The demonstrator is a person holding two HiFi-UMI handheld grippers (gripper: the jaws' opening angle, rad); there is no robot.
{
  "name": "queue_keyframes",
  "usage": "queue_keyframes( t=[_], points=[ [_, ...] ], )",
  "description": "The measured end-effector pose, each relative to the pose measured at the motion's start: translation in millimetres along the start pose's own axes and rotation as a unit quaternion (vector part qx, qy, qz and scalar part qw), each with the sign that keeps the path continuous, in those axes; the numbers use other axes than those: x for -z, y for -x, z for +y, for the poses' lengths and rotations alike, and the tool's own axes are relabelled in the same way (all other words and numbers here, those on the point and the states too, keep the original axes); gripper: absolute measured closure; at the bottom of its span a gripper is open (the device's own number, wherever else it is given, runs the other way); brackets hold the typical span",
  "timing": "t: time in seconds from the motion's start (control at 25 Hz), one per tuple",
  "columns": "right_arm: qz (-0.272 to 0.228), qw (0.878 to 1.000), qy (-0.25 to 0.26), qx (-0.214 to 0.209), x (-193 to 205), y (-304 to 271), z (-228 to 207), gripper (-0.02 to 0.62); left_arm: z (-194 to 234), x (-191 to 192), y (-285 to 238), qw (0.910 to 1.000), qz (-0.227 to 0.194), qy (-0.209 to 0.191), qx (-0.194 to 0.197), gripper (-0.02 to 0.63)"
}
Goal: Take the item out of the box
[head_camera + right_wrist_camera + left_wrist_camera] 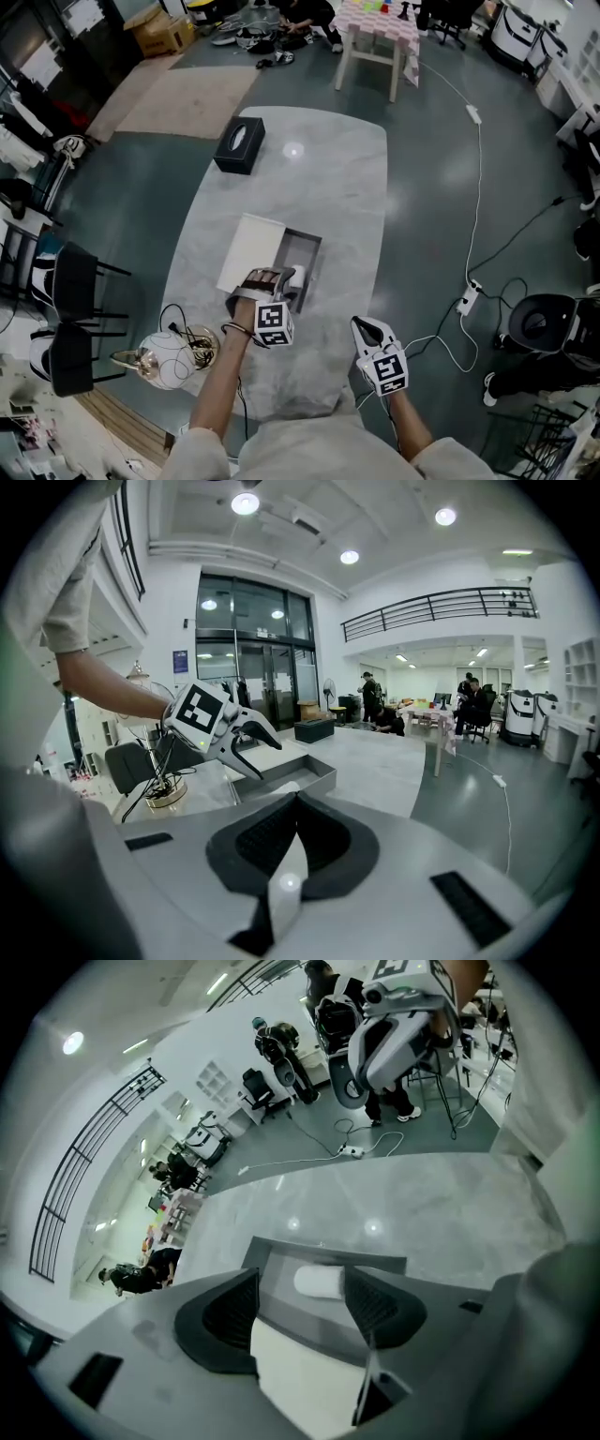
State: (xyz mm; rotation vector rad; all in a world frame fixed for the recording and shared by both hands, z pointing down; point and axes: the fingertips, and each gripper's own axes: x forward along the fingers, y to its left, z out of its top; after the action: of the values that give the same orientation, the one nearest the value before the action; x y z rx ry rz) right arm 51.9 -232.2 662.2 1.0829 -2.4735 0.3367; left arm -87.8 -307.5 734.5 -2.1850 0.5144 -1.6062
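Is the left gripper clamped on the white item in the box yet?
No, the left gripper's jaws stand wide apart over the box, with the white item lying inside it unclamped.

we take the box (309, 241) as our mark. it sits on the table (337, 178), toward our end. the item (295, 277) lies inside the box, at its near end. the lid (251, 251) lies flat on the table, right against the box's left side. the left gripper (277, 283) is over the box's near end, and the right gripper (364, 326) is nearer us, to the box's right and apart from it. beyond the box, to its left, a tissue box (239, 145) stands on the table. a lamp (169, 358) stands near us, left of the box. on the floor, chairs (75, 309) stand well left of the box and a power strip (466, 302) lies well right of it.
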Motion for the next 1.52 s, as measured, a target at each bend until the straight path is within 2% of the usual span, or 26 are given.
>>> queue_keyframes(
  t=[0.36, 0.76, 1.0, 1.52],
  points=[
    [0.005, 1.000, -0.004, -0.002, 7, 2, -3, 0.594, -3, 6, -20, 0.9992, 0.006, 0.015, 0.036, 0.334],
    [0.011, 1.000, -0.009, 0.005, 15, 5, -14, 0.594, -10, 10, -55, 0.9950, 0.024, -0.001, 0.097, 0.324],
    [0.016, 1.000, -0.018, 0.014, 24, 8, -23, 0.594, -17, 11, -74, 0.9893, 0.040, -0.010, 0.140, 0.310],
    [0.023, 0.999, -0.033, 0.020, 34, 11, -29, 0.594, -28, 22, -102, 0.9762, 0.073, -0.016, 0.204, 0.296]
  ],
)
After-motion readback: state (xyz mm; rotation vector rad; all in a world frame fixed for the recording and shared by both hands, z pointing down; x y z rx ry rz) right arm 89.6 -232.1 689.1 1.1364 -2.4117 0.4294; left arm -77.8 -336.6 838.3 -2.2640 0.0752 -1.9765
